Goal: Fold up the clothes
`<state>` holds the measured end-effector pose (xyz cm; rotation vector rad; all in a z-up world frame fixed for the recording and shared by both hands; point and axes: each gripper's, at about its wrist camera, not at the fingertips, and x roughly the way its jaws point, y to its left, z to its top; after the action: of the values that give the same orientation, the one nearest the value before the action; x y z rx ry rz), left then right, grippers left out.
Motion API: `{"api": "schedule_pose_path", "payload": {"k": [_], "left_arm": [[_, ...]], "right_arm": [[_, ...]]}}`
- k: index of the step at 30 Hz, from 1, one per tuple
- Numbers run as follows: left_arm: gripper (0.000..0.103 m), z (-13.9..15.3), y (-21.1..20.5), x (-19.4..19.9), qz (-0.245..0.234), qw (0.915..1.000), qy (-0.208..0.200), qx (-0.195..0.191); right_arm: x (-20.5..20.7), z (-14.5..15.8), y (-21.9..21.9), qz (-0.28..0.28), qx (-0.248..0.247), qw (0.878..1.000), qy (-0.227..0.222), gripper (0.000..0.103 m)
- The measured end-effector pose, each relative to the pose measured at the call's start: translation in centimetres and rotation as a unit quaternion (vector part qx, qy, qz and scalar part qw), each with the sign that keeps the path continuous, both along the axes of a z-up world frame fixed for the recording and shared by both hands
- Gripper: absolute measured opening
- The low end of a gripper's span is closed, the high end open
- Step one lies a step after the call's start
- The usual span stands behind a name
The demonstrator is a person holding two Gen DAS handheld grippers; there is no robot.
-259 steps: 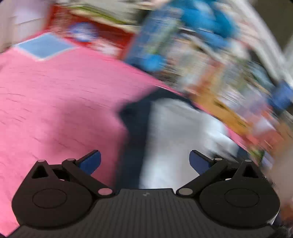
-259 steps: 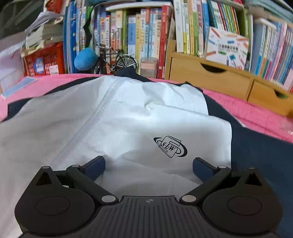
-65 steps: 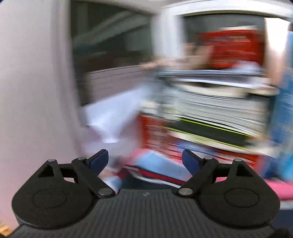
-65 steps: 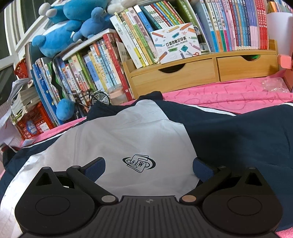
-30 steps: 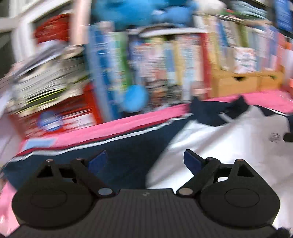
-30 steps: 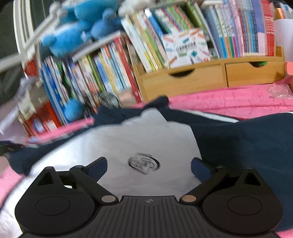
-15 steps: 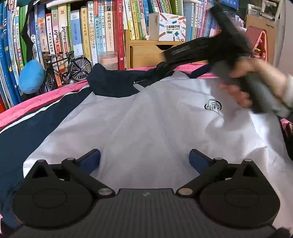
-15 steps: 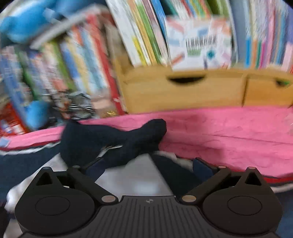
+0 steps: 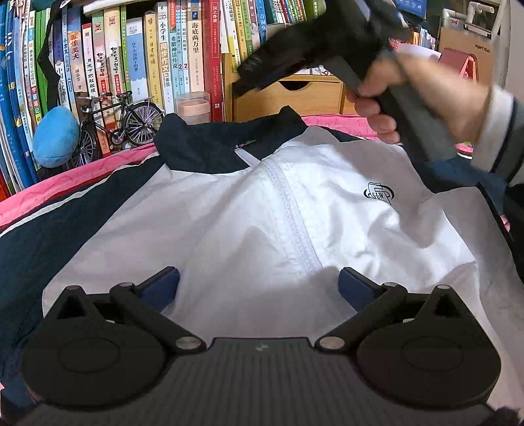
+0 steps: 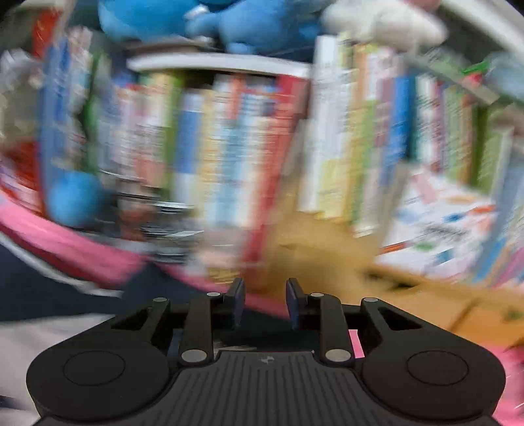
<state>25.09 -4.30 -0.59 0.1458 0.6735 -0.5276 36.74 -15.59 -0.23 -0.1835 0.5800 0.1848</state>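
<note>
From my left camera I see the jacket (image 9: pixel 249 209) lying flat on its back, front side up, spread wide on the pink cloth (image 9: pixel 75 177) that covers the desk. The zip (image 9: pixel 288 209) is done up and runs down the middle of the white part. The dark collar (image 9: pixel 213 141) is at the far end, and a dark sleeve (image 9: pixel 49 236) goes off to the left. I see no fold in it, so I think the folding is all left to do. My left gripper (image 9: pixel 258 283) hangs over the near part of the white front with its fingers wide apart and nothing in them. At the far right, my right hand (image 9: pixel 389 98) holds the other tool up above the collar.

From my right camera most things are smeared, as that tool is moving fast. My right gripper (image 10: pixel 264 303) has its fingers drawn close, with a small gap left. I see nothing held between them. A bit of the dark and white jacket shows at the near left.

The desk is soft and pink. Behind it, rows of books (image 9: pixel 147 59) fill the far side, with wooden drawers (image 9: pixel 288 98) under them. A toy bicycle (image 9: pixel 121 121), a blue ball (image 9: pixel 55 136) and a cup with a lid (image 9: pixel 193 103) stand by the books. Blue plush toys (image 10: pixel 209 19) sit on top.
</note>
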Motion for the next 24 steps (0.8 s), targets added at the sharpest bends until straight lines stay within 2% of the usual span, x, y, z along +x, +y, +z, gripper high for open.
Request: {"api": "schedule_pose_path", "payload": {"k": [2, 4, 7, 8, 10, 11, 13, 16, 19, 22, 24], "left_arm": [[0.103, 0.0, -0.1, 0.0, 0.001, 1.0, -0.001, 0.001], [0.103, -0.1, -0.1, 0.0, 0.001, 1.0, 0.0, 0.0], [0.103, -0.1, 0.0, 0.0, 0.003, 1.0, 0.001, -0.003], [0.103, -0.1, 0.0, 0.0, 0.003, 1.0, 0.001, -0.004], [0.103, -0.1, 0.0, 0.1, 0.004, 1.0, 0.002, -0.006], [0.103, -0.1, 0.1, 0.1, 0.005, 1.0, 0.002, -0.007], [0.103, -0.1, 0.1, 0.1, 0.005, 0.9999, 0.003, -0.01], [0.103, -0.2, 0.2, 0.0, 0.005, 0.9999, 0.004, -0.014], [0.103, -0.2, 0.2, 0.0, 0.005, 0.9998, 0.004, -0.016], [0.103, -0.2, 0.6, -0.1, 0.005, 0.9996, 0.006, -0.028], [0.103, 0.2, 2.0, -2.1, 0.025, 0.9992, -0.001, -0.033]], "right_arm": [[0.5, 0.2, 2.0, 0.04, 0.027, 0.997, 0.053, 0.028], [2.0, -1.2, 4.7, 0.063, 0.006, 0.994, 0.089, 0.028], [4.7, -4.6, 7.7, 0.057, -0.041, 0.992, 0.11, 0.028], [5.5, -5.2, 7.8, 0.053, -0.044, 0.993, 0.092, 0.032], [7.3, -5.7, 7.6, 0.039, -0.046, 0.996, 0.061, 0.052], [7.9, -5.8, 7.4, 0.027, -0.044, 0.998, 0.048, 0.067], [8.1, -5.7, 6.6, 0.018, -0.023, 0.999, 0.044, 0.07], [5.7, -4.2, 4.9, 0.02, 0.016, 0.999, 0.031, 0.07], [2.4, -2.3, 2.9, 0.024, 0.051, 0.998, 0.032, 0.076], [-1.3, -0.5, 0.9, 0.034, 0.056, 0.996, 0.058, 0.081], [-5.1, 0.4, -0.6, 0.035, 0.053, 0.996, 0.066, 0.084]]}}
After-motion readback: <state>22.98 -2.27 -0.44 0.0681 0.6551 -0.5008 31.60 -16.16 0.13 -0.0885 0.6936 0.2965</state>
